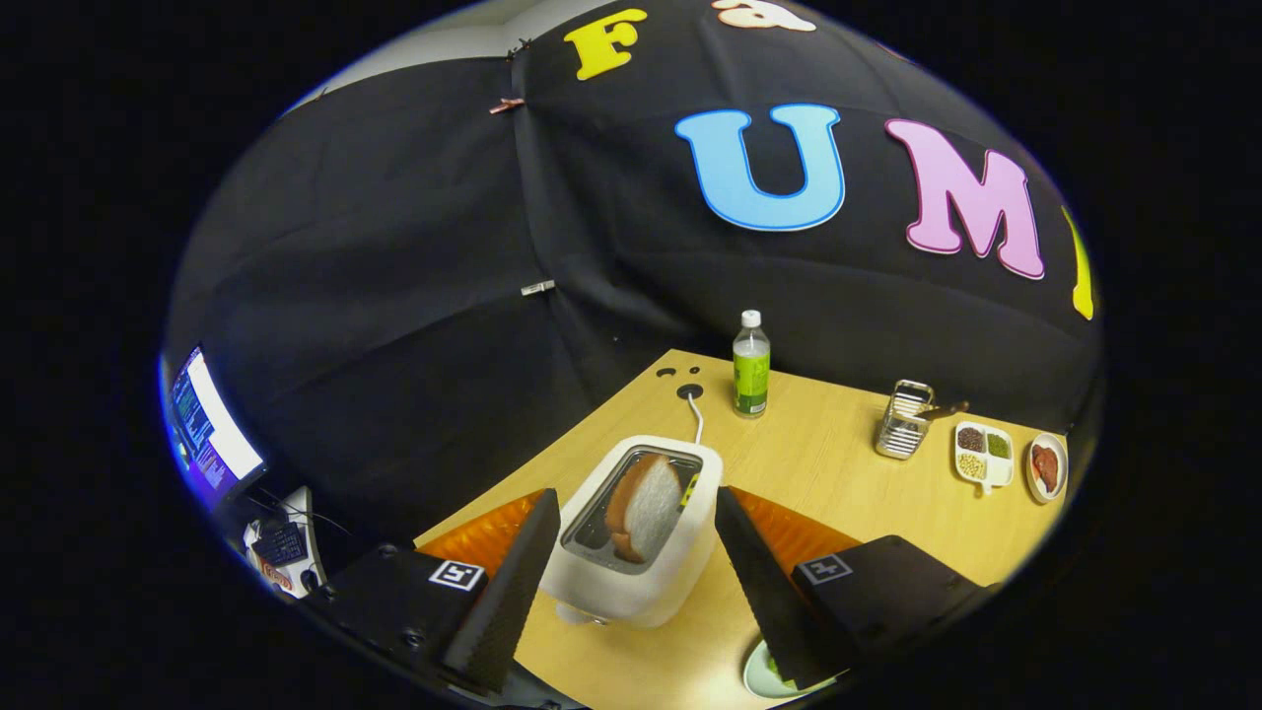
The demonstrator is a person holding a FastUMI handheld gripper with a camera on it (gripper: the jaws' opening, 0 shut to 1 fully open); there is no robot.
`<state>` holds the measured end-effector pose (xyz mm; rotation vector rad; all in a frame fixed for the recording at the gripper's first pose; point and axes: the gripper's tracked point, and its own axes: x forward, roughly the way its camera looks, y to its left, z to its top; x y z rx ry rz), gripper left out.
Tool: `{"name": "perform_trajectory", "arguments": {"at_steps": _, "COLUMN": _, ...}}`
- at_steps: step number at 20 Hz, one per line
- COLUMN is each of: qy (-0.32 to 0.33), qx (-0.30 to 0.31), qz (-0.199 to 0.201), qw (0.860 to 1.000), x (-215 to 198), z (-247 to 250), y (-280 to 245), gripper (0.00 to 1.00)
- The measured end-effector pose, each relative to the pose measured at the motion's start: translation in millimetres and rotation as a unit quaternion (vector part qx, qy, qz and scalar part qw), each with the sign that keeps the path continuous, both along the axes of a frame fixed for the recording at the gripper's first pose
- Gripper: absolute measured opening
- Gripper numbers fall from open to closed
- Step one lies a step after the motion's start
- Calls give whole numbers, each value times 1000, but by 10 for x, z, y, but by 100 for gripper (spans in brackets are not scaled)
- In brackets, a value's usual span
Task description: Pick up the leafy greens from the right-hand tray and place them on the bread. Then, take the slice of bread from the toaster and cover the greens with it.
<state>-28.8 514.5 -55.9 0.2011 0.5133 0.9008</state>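
White and boxy, the toaster [636, 537] stands on the wooden table [818, 463] between the spread fingers of the gripper [639, 547], which hold nothing. A slice of bread [644, 508] sits upright in its slot, level with the fingertips. Under the right finger, a pale plate [764, 675] edge shows something green. Beyond stand a green-labelled bottle [751, 365], a metal rack [904, 421], a divided dish [984, 454] and a small plate [1046, 467].

Table [818, 463] — pale wood-grain top, smooth, matt. Toaster [641, 582] — white casing, smooth with a soft sheen; slot rim looks metal. Bread slice [646, 508] rough, porous crumb. Bottle [751, 365] clear glossy plastic. Wire rack [902, 422] shiny metal. Gripper [636, 572], fingers spread, has ridged matt pads [513, 582].
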Motion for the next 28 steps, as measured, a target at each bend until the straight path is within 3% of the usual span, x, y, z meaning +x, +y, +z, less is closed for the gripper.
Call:
{"name": "perform_trajectory", "arguments": {"at_steps": 9, "qy": 53, "qx": -59, "qz": -16, "qw": 997, "x": 191, "z": -676, "y": 664, "gripper": 97}}
{"name": "perform_trajectory", "arguments": {"at_steps": 11, "qy": 63, "qx": -65, "qz": -28, "qw": 995, "x": 222, "z": -778, "y": 676, "gripper": 92}}
{"name": "perform_trajectory", "arguments": {"at_steps": 13, "qy": 76, "qx": -62, "qz": -37, "qw": 994, "x": 236, "z": -797, "y": 687, "gripper": 80}}
{"name": "perform_trajectory", "arguments": {"at_steps": 19, "qy": 92, "qx": -77, "qz": -72, "qw": 990, "x": 332, "z": -913, "y": 588, "gripper": 21}}
{"name": "perform_trajectory", "arguments": {"at_steps": 21, "qy": 90, "qx": -76, "qz": -72, "qw": 990, "x": 337, "z": -881, "y": 549, "gripper": 17}}
{"name": "perform_trajectory", "arguments": {"at_steps": 28, "qy": 92, "qx": -13, "qz": -80, "qw": 992, "x": 290, "z": -443, "y": 377, "gripper": 17}}
